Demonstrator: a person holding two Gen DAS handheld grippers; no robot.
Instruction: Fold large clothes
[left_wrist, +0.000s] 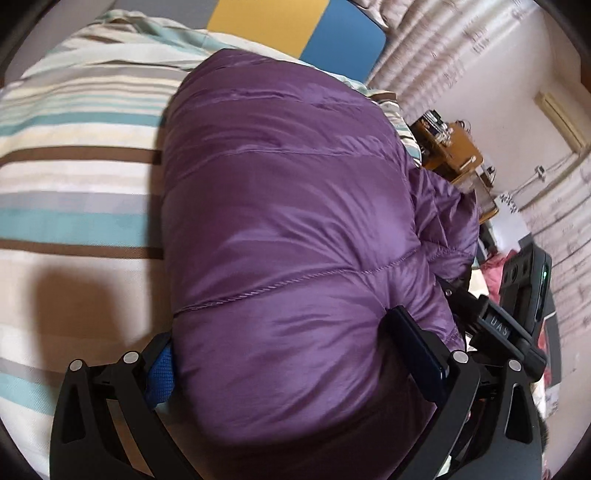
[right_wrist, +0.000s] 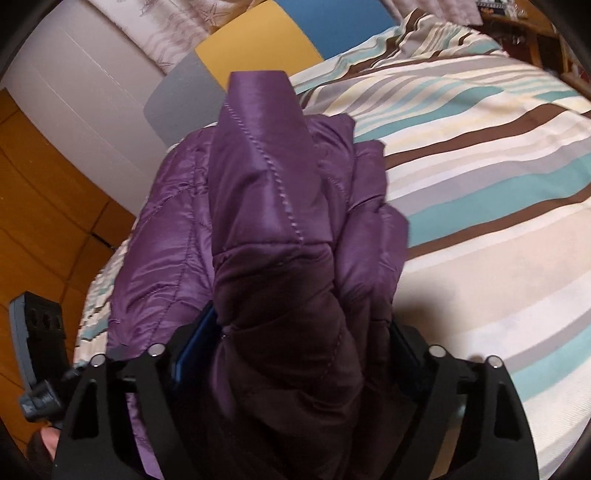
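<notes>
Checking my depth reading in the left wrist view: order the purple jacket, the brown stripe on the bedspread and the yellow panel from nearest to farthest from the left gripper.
1. purple jacket, between the left gripper jaws.
2. brown stripe, on the left.
3. yellow panel, top, beyond the bed.

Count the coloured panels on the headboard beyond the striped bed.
3, side by side beyond the purple jacket: a grey panel, a yellow panel and a blue panel. The jacket covers the lower part of the row, so more may be hidden.
</notes>
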